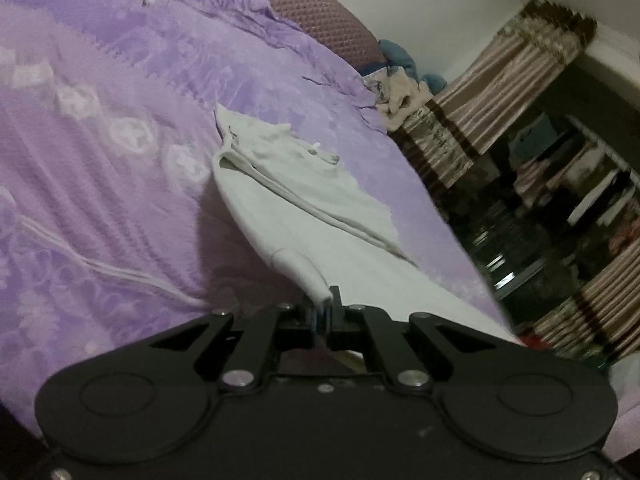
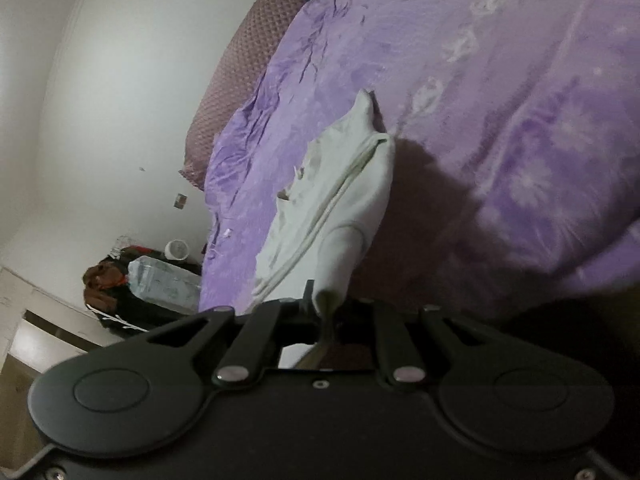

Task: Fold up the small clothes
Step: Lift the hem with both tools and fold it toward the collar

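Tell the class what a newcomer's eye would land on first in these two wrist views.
First, the white garment, pale against the purple bedspread and lifted at its near edge. Next, the left gripper and right gripper, each low in its view, pinching that cloth.

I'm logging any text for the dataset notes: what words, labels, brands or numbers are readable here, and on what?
None can be read.
white garment: no print or tag text visible.
purple bedspread: floral pattern only.
plastic-wrapped pack on the floor: marks too blurred to read.
left gripper and right gripper: no markings.
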Tool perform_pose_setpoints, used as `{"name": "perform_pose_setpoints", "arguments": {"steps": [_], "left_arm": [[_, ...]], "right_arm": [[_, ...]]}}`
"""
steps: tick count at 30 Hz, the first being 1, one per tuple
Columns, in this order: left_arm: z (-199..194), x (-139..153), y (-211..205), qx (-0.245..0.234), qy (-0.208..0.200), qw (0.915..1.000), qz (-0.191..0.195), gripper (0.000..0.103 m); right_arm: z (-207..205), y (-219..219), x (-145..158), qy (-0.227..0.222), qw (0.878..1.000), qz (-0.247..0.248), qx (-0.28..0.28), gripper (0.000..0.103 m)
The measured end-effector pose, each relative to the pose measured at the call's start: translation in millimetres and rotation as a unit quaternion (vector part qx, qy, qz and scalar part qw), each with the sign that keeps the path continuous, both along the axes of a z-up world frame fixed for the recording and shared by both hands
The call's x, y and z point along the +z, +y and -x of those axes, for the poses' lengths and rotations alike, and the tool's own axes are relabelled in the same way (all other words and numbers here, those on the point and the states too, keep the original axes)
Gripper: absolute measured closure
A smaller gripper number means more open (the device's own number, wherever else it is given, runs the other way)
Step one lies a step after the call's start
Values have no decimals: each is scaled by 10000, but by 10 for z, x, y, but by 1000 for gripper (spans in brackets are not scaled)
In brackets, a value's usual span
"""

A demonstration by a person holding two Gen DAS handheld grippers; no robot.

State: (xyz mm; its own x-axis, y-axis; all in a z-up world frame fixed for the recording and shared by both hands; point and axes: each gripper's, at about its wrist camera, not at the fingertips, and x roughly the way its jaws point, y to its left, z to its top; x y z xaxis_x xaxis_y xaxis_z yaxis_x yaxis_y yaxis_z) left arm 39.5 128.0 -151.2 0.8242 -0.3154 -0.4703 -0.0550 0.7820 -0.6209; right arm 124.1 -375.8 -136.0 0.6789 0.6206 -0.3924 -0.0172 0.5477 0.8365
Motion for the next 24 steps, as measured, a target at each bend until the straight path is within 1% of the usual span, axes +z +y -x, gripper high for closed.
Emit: {"name": "perform_pose_setpoints", "arguments": {"steps": [2, 3, 5, 6, 8, 11, 13, 14, 17, 21, 24], "left_arm": [[-6, -44, -53, -65, 108, 9997, -202, 102], [-9, -87, -49, -38, 160, 9996, -231, 102], [-2, -237, 33, 89, 321, 9993, -139, 102], [-12, -278, 51, 145, 361, 9992, -111, 102], [-110, -329, 84, 333, 393, 9985, -193, 102], [-284, -329, 112, 442, 306, 9983, -219, 102], [-399, -296, 90, 449, 214, 9981, -356, 102], [-454, -269, 72, 530, 186, 9973, -478, 102], [-541, -202, 42, 680, -13, 9957, -635, 102], [-748, -164, 74, 731, -84, 9949, -694, 102], [-941, -113, 141, 885, -223, 9935, -683, 102]], "right_arm": [[90, 20, 53, -78, 9998, 177, 15, 99], [117, 31, 72, -118, 9994, 317, -2, 99], [144, 43, 47, -107, 9984, 548, -43, 99], [133, 31, 5, -85, 9984, 562, -58, 99], [64, 36, -51, -40, 9986, 509, -104, 99], [-67, 93, -75, -130, 9984, 538, -109, 99], [-173, 143, -68, -255, 9980, 580, -72, 99], [-205, 178, -49, -376, 9972, 650, -37, 99], [-349, 296, 38, -672, 9930, 972, 54, 99], [-568, 368, 109, -871, 9914, 978, 19, 99], [-765, 439, 183, -1108, 9880, 1077, 39, 99]]}}
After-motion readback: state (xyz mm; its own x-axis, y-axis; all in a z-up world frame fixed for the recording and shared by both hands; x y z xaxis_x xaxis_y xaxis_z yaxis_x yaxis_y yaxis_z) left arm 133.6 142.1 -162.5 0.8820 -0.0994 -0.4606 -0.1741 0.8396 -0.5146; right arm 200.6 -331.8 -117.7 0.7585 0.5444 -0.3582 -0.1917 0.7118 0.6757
